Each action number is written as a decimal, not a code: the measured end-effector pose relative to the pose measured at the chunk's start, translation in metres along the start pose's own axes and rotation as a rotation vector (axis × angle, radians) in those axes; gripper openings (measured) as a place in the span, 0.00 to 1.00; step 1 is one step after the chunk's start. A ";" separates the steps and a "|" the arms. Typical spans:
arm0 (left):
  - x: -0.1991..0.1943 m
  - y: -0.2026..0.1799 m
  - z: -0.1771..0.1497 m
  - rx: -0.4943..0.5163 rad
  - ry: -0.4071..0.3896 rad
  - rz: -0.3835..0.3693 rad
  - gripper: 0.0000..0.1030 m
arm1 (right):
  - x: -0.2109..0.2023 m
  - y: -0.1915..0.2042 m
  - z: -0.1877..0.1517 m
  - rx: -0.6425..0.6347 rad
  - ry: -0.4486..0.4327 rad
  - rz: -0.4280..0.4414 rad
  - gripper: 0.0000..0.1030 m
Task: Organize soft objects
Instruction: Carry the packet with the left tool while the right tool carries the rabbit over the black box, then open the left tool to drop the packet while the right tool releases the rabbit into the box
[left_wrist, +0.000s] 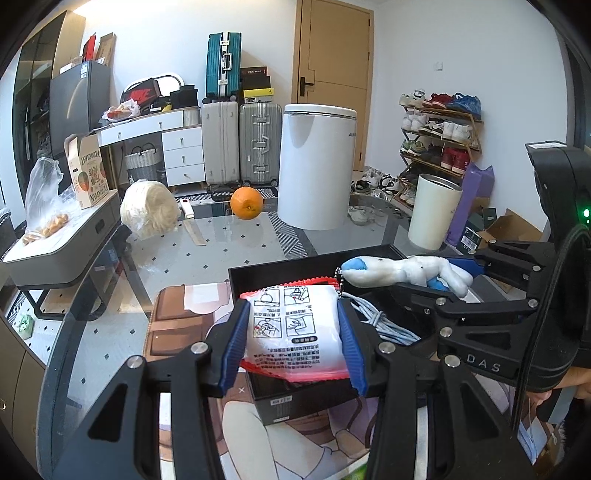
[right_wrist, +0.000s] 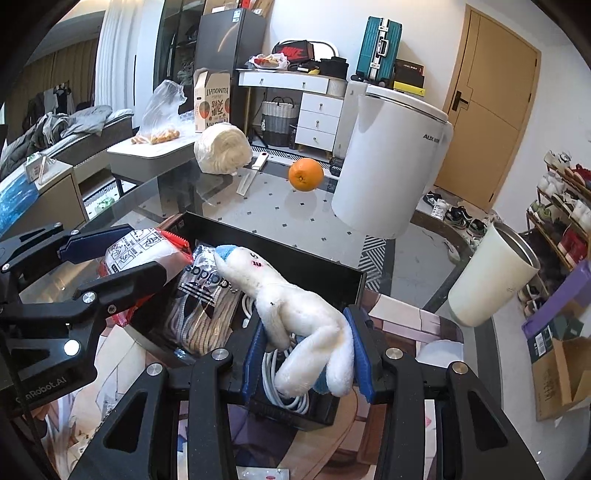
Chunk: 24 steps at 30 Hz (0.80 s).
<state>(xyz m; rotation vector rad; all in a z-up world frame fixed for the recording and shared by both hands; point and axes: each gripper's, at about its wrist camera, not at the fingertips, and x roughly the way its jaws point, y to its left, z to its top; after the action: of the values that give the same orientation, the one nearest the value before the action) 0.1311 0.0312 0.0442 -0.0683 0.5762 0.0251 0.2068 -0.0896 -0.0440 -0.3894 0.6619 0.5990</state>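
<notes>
Squarely between right hand-held gripper (right_wrist: 308, 354) pads: plush rabbit (right_wrist: 295, 306).

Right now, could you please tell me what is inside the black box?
Inside the black box lie a bagged pair of laces and coiled white cable. The plush rabbit and white packet, both held above, hide the rest.

A glass counter (left_wrist: 207, 254) carries a black box (left_wrist: 314, 260) on an illustrated mat (left_wrist: 177, 321), an orange (left_wrist: 246, 203), a pale fibre bundle (left_wrist: 149, 210), a white cup (left_wrist: 434, 212) and a knife (left_wrist: 190, 216).
</notes>
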 end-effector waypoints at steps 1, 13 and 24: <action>0.001 0.000 0.000 -0.001 0.002 0.000 0.45 | 0.001 0.002 0.001 -0.006 0.002 -0.001 0.41; 0.012 0.005 0.000 -0.001 0.013 0.000 0.45 | 0.023 0.009 0.007 -0.018 0.040 0.027 0.41; 0.014 0.007 -0.001 -0.005 0.016 -0.021 0.45 | 0.014 0.012 0.006 -0.048 0.004 0.044 0.64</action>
<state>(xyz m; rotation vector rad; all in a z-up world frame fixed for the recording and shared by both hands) 0.1415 0.0381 0.0353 -0.0791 0.5916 0.0054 0.2111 -0.0714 -0.0507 -0.4213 0.6623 0.6569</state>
